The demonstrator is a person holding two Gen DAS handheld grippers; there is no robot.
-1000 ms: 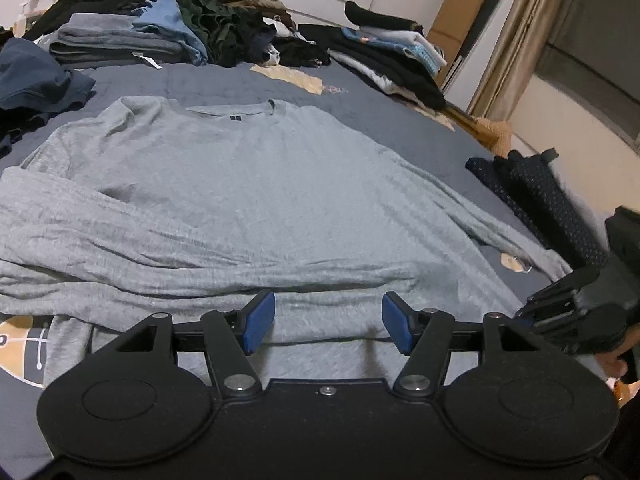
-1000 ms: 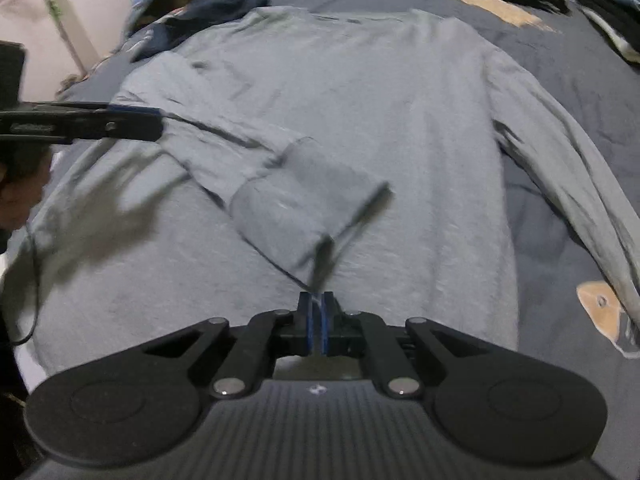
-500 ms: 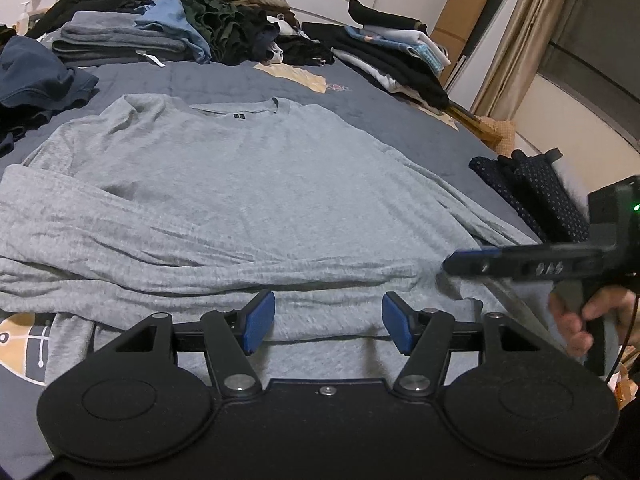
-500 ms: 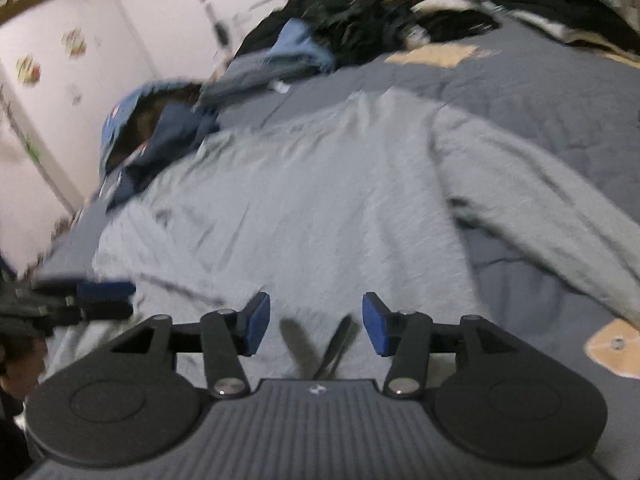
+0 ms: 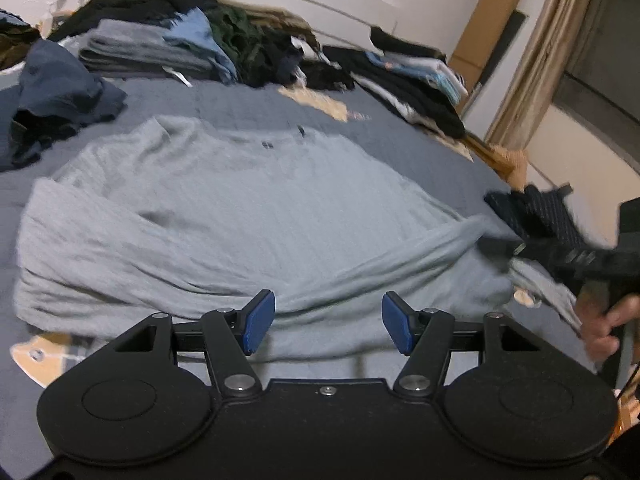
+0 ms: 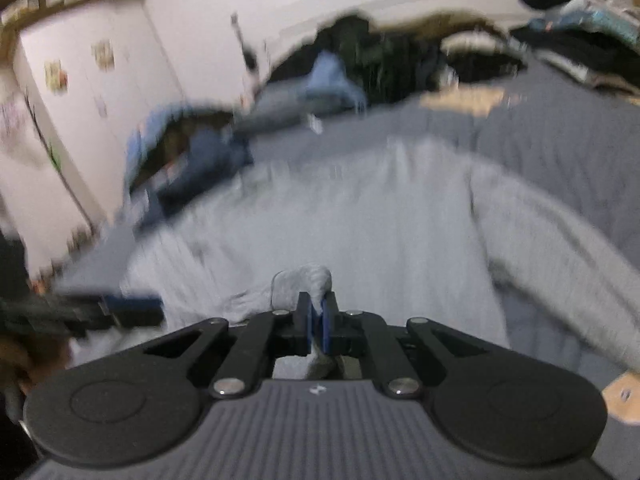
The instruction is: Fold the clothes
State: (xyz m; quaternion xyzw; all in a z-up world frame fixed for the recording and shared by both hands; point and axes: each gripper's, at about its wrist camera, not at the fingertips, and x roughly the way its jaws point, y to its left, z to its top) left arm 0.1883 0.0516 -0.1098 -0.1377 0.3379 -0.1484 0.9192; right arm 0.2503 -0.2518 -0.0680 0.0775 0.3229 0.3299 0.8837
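A grey long-sleeved shirt (image 5: 260, 200) lies face up on the bed, with its left sleeve folded across the body. My left gripper (image 5: 328, 320) hovers open over the near hem, and nothing is between its blue pads (image 5: 260, 316). In the right wrist view my right gripper (image 6: 319, 320) is shut on a bunch of grey fabric (image 6: 308, 280) from the shirt's right sleeve. The left wrist view shows that gripper (image 5: 496, 246) at the right, held by a hand (image 5: 608, 328). It lifts the sleeve near its cuff (image 5: 544, 292). The left gripper's pad (image 6: 132, 304) shows at the left edge of the blurred right wrist view.
A blue-grey bedcover (image 5: 240, 100) lies under the shirt. Piles of folded and loose clothes (image 5: 160, 52) line the far edge, and more clothes (image 5: 408, 80) lie at the back right. A navy garment (image 5: 60, 88) lies at the left and a dark dotted one (image 5: 548, 212) at the right.
The right gripper let go of the left sleeve, opened, swung right, then shut on the right sleeve and raised it. The left gripper rose slightly and stayed open.
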